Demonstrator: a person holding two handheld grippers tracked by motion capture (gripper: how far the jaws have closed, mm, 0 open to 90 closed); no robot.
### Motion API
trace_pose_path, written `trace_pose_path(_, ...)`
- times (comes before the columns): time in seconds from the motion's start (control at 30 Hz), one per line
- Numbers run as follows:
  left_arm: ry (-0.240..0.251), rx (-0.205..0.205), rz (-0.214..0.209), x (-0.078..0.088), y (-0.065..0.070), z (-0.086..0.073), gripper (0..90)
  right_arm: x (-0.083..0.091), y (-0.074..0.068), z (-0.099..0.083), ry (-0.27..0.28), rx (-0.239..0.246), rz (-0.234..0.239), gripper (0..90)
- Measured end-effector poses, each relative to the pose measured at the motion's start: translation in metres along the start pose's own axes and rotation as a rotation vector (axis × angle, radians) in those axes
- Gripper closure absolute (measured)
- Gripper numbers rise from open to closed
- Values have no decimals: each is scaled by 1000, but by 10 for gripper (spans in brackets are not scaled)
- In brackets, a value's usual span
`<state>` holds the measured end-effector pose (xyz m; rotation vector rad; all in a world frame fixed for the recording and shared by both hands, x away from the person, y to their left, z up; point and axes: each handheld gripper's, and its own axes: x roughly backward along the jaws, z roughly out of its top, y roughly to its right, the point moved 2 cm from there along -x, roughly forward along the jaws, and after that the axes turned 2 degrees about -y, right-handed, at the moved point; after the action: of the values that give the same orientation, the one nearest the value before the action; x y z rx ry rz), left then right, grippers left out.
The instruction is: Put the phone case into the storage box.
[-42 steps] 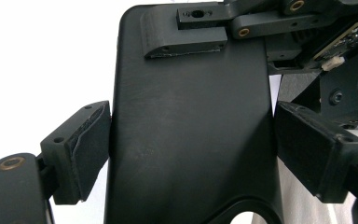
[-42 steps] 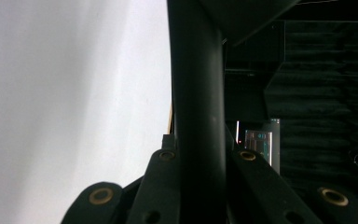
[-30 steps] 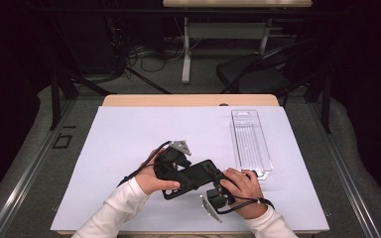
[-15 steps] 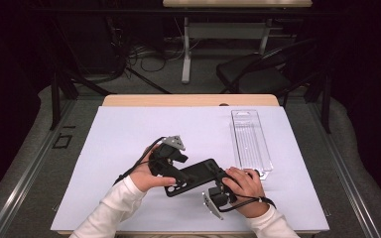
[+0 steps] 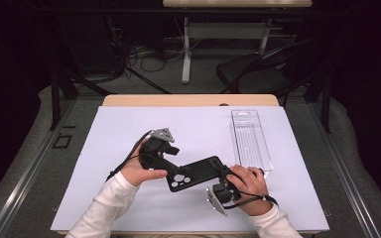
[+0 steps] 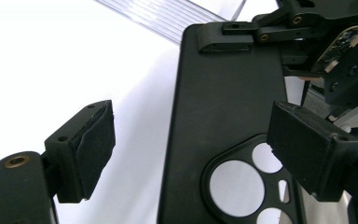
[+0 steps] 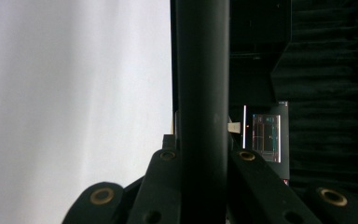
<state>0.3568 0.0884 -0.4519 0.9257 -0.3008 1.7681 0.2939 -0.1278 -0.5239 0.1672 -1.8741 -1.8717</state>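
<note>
This looked like a lab or test room set up for recording. A small wooden table (image 5: 191,100) under a white sheet (image 5: 198,148) stood on grey carpet (image 5: 34,148) ringed by dark metal framing (image 5: 54,99). Black curtains or unlit walls closed off the back. Loose cables (image 5: 139,57) trailed across the floor near a white desk leg (image 5: 186,49), and a black office chair (image 5: 258,77) sat behind. In the right gripper view, a lit monitor (image 7: 265,137) glowed against dark ribbed wall padding (image 7: 335,70)
</note>
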Motion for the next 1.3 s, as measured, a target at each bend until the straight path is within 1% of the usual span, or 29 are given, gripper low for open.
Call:
trace_pose_path(0.3, 10, 14, 19, 5, -7, -2, 160, 0, 1, 0, 6, -14, 4, 873)
trace_pose_path(0.47, 19, 14, 35, 8, -10, -2, 162, 1, 1, -1, 14, -50, 18, 873)
trace_pose_path(0.6, 29, 19, 44, 12, -13, -3, 163, 0, 1, -2, 24, -92, 34, 872)
trace_pose_path(0.73, 42, 22, 53, 16, -16, -4, 163, 1, 2, -3, 31, -114, 47, 873)
trace_pose_path(0.83, 49, 29, 56, 19, -18, -4, 163, 2, 3, -4, 32, -145, 57, 873)
trace_pose_path(0.87, 50, 31, 56, 20, -18, -4, 163, 1, 3, -4, 43, -160, 52, 874)
trace_pose_path(0.93, 54, 32, 66, 21, -19, -5, 164, 2, 4, -5, 46, -179, 60, 874)
trace_pose_path(0.97, 54, 34, 61, 22, -20, -5, 165, 1, 5, -5, 53, -186, 67, 874)
trace_pose_path(1.07, 59, 35, 64, 24, -22, -5, 166, 2, 5, -5, 67, -237, 85, 875)
trace_pose_path(1.13, 65, 41, 69, 26, -22, -6, 166, 2, 7, -6, 77, -258, 96, 875)
trace_pose_path(1.2, 68, 44, 72, 27, -23, -6, 166, 2, 7, -7, 89, -303, 109, 876)
trace_pose_path(1.27, 71, 47, 71, 28, -24, -6, 166, 3, 8, -8, 90, -324, 125, 876)
trace_pose_path(1.3, 70, 46, 76, 29, -24, -6, 166, 3, 9, -8, 101, -339, 132, 877)
